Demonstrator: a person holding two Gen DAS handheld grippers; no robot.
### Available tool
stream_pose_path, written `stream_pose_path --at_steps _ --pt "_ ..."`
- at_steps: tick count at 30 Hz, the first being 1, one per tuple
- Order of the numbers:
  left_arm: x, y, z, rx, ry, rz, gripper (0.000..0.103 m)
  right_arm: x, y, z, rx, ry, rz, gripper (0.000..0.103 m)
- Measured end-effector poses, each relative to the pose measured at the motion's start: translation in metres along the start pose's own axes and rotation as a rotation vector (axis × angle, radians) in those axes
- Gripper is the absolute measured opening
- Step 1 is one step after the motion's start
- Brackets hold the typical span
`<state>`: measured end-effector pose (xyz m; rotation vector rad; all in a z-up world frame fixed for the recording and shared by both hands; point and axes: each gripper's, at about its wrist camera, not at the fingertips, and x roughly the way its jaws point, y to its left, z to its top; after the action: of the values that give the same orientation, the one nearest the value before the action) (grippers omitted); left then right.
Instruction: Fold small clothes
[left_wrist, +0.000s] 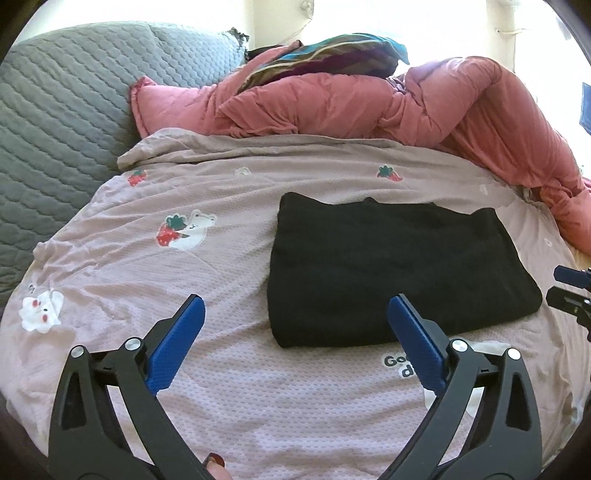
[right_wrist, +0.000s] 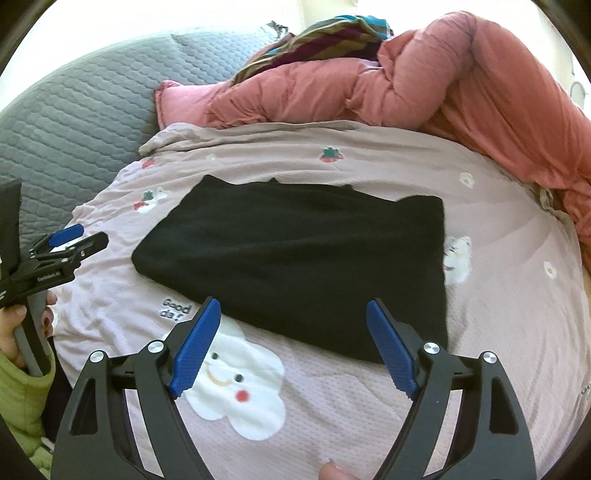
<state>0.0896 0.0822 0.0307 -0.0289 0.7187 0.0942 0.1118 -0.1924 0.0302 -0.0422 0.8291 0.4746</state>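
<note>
The black garment (right_wrist: 295, 266) is lying folded into a flat rectangle on the pink sheet (right_wrist: 332, 424), toward the sheet's far half, its near edge running just beyond my fingertips. I am holding both grippers above the sheet on the near side of it, neither one touching the cloth.

My left gripper (left_wrist: 295, 332) is hanging with its jaws spread wide and nothing between the blue pads (left_wrist: 177, 343); only bare sheet and the garment's near-left corner are showing in the gap. My right gripper (right_wrist: 293, 343) is likewise released, jaws well apart, the garment's near edge showing between them but not pinched. In the right view my left hand (right_wrist: 22, 328) is gripping its handle at the sheet's left edge.

I judge the fold is standing finished for this piece: edges are lining up, the layers are sitting thick and even, so I am keeping clear to avoid dragging it askew. The red quilt (left_wrist: 406, 103) and grey pillow (left_wrist: 66, 110) are bunching along the far edge, leaving the middle free for working.
</note>
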Motion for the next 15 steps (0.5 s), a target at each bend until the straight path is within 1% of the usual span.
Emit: stream_pose_path --at_steps 2,5,15 --pt "0.001 0.004 0.001 -0.006 0.001 -0.001 0.093 0.002 0.007 0.002 -0.014 -0.002 0.009 0.080" --pt "0.002 0.010 0.001 -0.019 0.003 0.006 0.093 0.007 0.020 0.004 -0.038 -0.002 0.016 0.089" --pt "0.015 0.033 -0.004 -0.070 0.024 0.037 0.093 0.031 0.056 0.009 -0.117 0.018 0.036 0.089"
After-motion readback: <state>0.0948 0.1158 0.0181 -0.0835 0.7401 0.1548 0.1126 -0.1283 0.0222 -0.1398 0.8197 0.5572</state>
